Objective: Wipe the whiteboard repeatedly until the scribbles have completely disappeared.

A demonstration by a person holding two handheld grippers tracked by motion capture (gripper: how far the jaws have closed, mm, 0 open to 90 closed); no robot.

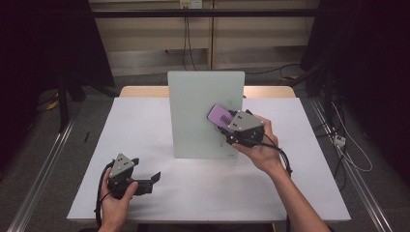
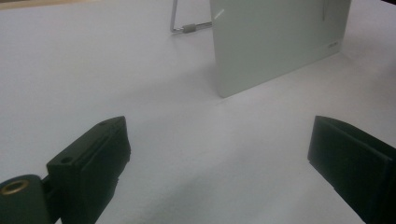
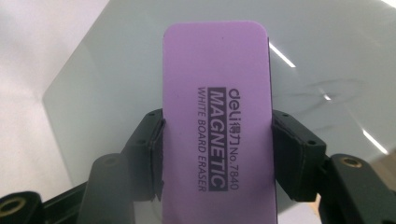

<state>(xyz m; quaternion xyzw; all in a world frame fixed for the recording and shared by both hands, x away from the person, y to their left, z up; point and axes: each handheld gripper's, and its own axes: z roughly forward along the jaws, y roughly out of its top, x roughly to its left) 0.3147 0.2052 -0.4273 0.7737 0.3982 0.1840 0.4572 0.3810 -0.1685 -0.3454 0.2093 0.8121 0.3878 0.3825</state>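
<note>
Two grippers are at work, and the nearer one, the left gripper [image 1: 153,178], lies low on the white worktop [image 1: 145,125] at the near left with its jaws spread wide and nothing between them; in the left gripper view only bare worktop sits in the gap. Farther in and to the right, the right gripper [image 1: 223,121] is raised off the worktop and pinches a purple eraser [image 3: 217,116] by its two long edges, the printed face turned toward the camera, with most of the eraser sticking out past the jaws. The eraser [image 1: 220,115] is up against or just in front of the upper right part of the whiteboard [image 1: 198,121], which stands upright near the middle of the worktop on a thin wire stand [image 2: 187,27]; whether the eraser actually touches the surface cannot be told. Faint dark marks [image 3: 327,91] show on the board close to the eraser, and a few more [image 1: 227,142] lower down by the right hand, so the wiping looks to be underway at most, with marks left to clear. Nothing stands between the eraser and the board; the light stand could let the board shift under pressure, and the idle left gripper is well apart from it, not bracing it
</note>
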